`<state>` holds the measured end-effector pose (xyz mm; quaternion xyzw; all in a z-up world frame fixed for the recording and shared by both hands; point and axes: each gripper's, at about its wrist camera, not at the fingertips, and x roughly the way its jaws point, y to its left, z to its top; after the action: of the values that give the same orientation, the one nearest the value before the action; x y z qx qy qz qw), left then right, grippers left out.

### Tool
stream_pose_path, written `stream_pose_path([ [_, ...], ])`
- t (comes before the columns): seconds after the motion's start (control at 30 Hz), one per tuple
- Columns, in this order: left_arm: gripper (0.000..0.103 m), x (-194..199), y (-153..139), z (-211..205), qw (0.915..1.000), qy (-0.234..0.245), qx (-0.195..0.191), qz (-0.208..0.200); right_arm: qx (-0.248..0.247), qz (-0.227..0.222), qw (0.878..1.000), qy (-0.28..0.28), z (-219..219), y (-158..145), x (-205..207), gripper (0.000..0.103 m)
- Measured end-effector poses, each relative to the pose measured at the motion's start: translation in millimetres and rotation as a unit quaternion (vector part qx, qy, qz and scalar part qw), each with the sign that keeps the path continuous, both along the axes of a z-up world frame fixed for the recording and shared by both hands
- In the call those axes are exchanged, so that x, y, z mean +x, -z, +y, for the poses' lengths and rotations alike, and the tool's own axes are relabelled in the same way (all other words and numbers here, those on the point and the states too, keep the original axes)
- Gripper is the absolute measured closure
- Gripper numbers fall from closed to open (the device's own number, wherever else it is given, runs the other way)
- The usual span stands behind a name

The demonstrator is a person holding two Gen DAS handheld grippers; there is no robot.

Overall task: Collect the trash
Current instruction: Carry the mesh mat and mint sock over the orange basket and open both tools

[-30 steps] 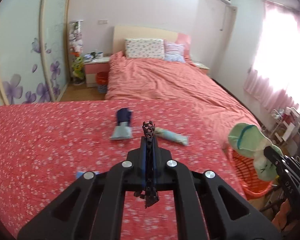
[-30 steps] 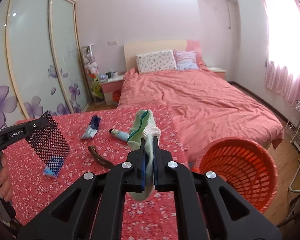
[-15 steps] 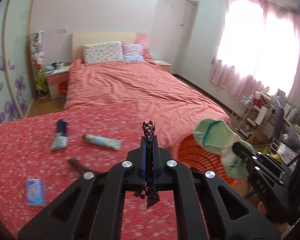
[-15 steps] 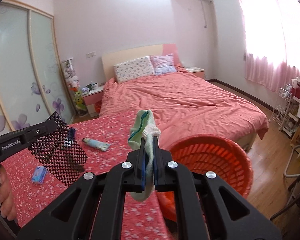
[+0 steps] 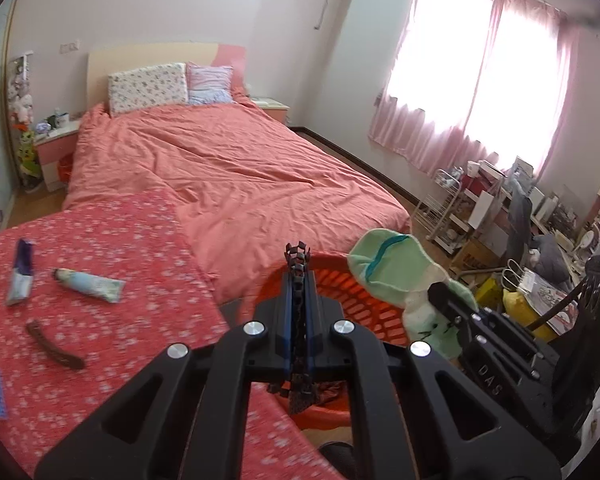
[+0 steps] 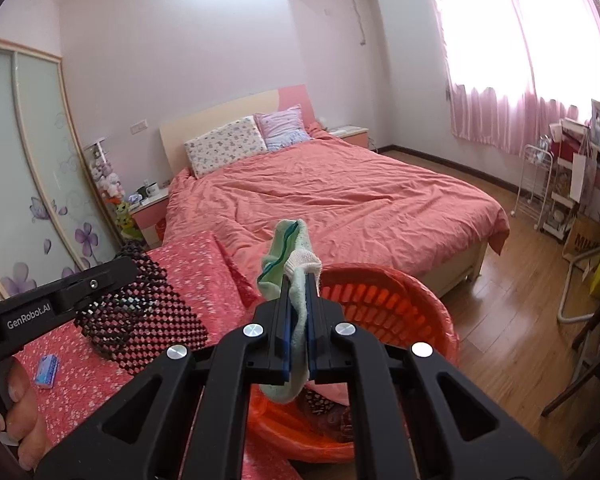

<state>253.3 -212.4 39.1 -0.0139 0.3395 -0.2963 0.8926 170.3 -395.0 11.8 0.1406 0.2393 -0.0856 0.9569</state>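
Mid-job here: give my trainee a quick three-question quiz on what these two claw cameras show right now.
1. True or false: the right claw is shut on a mint-green sock.
2. What does the left claw hold: (a) black mesh mat piece, (b) toothpaste tube, (c) nothing?
3. What container sits below both claws?

Key: 1 true. 2 (a). 3 The round orange plastic basket.

Both grippers are matte black plastic: two forked arms with triangular cut-outs, four round silver screws across them, and blue-edged pads between the fingers. The left gripper [image 5: 298,276] carries white "GenRobot.AI" lettering on its side, the right gripper [image 6: 298,292] "DAS". Beside the lettered handle, a hand [image 6: 18,412] with bare fingers
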Motion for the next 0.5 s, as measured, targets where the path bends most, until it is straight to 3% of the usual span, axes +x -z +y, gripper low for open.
stream_pose_path([
  [0.23, 0.096, 20, 25, -41, 0.9997, 0.018, 0.009, 0.017, 0.022, 0.013, 1.0, 0.017, -27, 21, 10, 0.097],
  [0.3, 0.093, 27, 37, -49, 0.9995, 0.013, 0.017, 0.024, 0.03, 0.018, 0.999, 0.018, -33, 28, 14, 0.096],
  [0.33, 0.086, 31, 43, -52, 0.9993, 0.01, 0.02, 0.029, 0.032, 0.021, 0.999, 0.017, -35, 30, 16, 0.095],
  [0.4, 0.074, 38, 53, -54, 0.9989, 0.005, 0.027, 0.038, 0.031, 0.029, 0.999, 0.018, -37, 37, 18, 0.084],
  [0.47, 0.067, 43, 62, -51, 0.9984, -0.003, 0.034, 0.045, 0.03, 0.04, 0.999, 0.017, -37, 43, 20, 0.063],
  [0.5, 0.066, 45, 66, -49, 0.9982, -0.006, 0.036, 0.048, 0.03, 0.043, 0.998, 0.017, -36, 47, 20, 0.062],
])
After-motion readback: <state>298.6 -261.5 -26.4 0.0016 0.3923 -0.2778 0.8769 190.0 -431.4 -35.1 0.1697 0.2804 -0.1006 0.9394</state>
